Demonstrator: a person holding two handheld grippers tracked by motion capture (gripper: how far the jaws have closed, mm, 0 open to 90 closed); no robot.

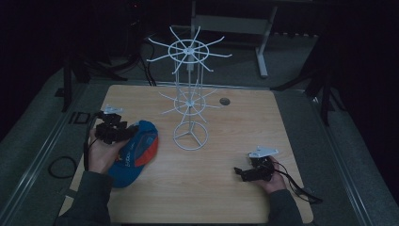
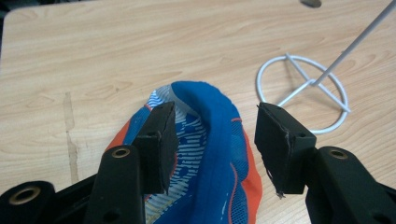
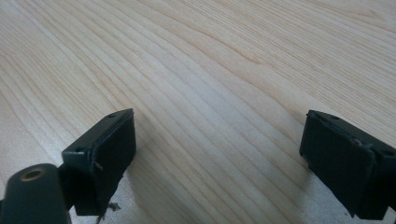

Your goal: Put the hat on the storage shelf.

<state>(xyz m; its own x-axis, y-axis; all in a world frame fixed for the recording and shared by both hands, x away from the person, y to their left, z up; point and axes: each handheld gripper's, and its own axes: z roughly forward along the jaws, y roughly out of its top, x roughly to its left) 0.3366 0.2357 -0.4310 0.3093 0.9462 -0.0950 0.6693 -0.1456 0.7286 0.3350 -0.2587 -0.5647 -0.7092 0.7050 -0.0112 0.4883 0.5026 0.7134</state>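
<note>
On the table (image 1: 226, 197) a wire rack (image 1: 190, 84) stands toward the far middle. A cap (image 1: 136, 153) lies on the near left part of the top, left of the rack's ring base. The left gripper (image 1: 123, 133) sits over the cap's far end, its jaws either side of the crown. The right gripper (image 1: 240, 172) lies at the near right, well apart from the rack and cap.

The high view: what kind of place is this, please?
Probably a lab or workshop set up for recording. A wooden table stands on grey floor among dark stands, bearing a white wire rack and a blue-orange cap, worked with hand-held grippers.
</note>
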